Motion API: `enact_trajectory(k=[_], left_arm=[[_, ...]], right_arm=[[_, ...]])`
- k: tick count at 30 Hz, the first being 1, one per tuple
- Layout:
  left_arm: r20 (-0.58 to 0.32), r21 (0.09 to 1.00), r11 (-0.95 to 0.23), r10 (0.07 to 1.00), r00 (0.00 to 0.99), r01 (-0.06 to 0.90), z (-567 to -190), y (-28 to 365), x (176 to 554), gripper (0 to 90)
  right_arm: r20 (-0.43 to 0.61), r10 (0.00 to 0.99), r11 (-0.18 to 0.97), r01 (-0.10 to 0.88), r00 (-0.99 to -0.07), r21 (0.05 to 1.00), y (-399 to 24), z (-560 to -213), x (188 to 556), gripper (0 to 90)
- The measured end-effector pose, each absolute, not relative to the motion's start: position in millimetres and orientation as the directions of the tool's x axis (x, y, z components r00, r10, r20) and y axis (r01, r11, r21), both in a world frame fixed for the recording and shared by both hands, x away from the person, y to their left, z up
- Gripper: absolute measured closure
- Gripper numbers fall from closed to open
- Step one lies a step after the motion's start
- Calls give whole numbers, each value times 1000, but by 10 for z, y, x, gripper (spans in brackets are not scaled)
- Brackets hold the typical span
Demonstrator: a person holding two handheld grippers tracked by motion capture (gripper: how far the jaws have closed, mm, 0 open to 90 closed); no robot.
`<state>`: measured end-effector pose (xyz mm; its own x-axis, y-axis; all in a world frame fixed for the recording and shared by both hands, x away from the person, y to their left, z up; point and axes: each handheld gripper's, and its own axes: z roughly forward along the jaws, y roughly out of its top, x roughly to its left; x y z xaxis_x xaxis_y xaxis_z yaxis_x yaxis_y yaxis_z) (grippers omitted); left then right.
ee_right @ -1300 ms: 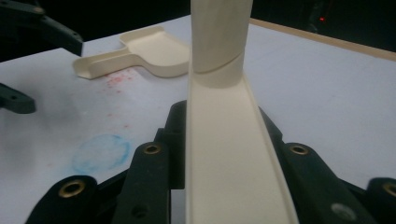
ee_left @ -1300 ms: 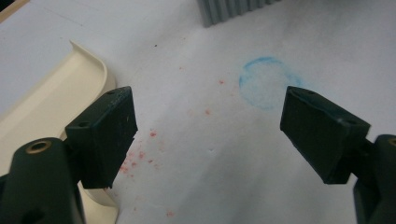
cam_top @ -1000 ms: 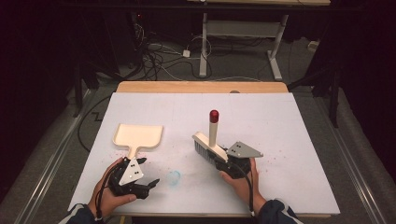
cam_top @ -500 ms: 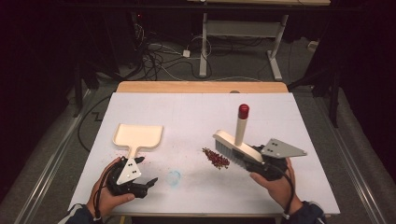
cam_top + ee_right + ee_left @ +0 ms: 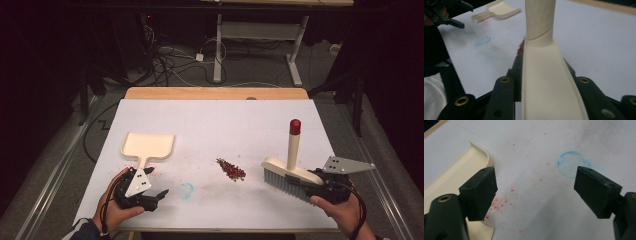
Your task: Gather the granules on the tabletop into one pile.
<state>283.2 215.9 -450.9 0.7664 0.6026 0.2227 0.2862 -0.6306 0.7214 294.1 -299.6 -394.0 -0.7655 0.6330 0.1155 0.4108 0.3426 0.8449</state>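
A cream brush with grey bristles and an upright red-capped handle stands at the table's right front; my right gripper is shut on its base. A small pile of dark red crumbs lies left of the brush. A cream dustpan lies flat at the left, its edge beside my left jaw. My left gripper stands open just in front of the dustpan's handle, with nothing between its jaws.
A faint blue circle is drawn on the white table sheet, just right of the left gripper. Faint red specks dot the sheet near the dustpan. Beyond the table's wooden far edge are cables and desk legs.
My right gripper has carried the brush to the right, away from the table's middle, uncovering the crumb pile. The left gripper has stayed put and open.
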Motion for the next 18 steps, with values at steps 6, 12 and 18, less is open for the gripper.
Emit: enact_trajectory(k=[6, 12, 18], left_arm=[[192, 709, -636, 590, 785, 305, -4535, 2142, 2847, 177], [197, 705, -641, 587, 785, 303, -4537, 2131, 2846, 179], [199, 706, -639, 591, 782, 304, -4532, 2129, 2843, 179]], right_arm=[[206, 617, 358, 505, -759, 785, -2977, -4047, 3092, 673], [308, 608, 331, 586, -732, 740, -2996, -4129, 3296, 673], [294, 658, 348, 626, -694, 698, -3046, -4178, 3606, 631]])
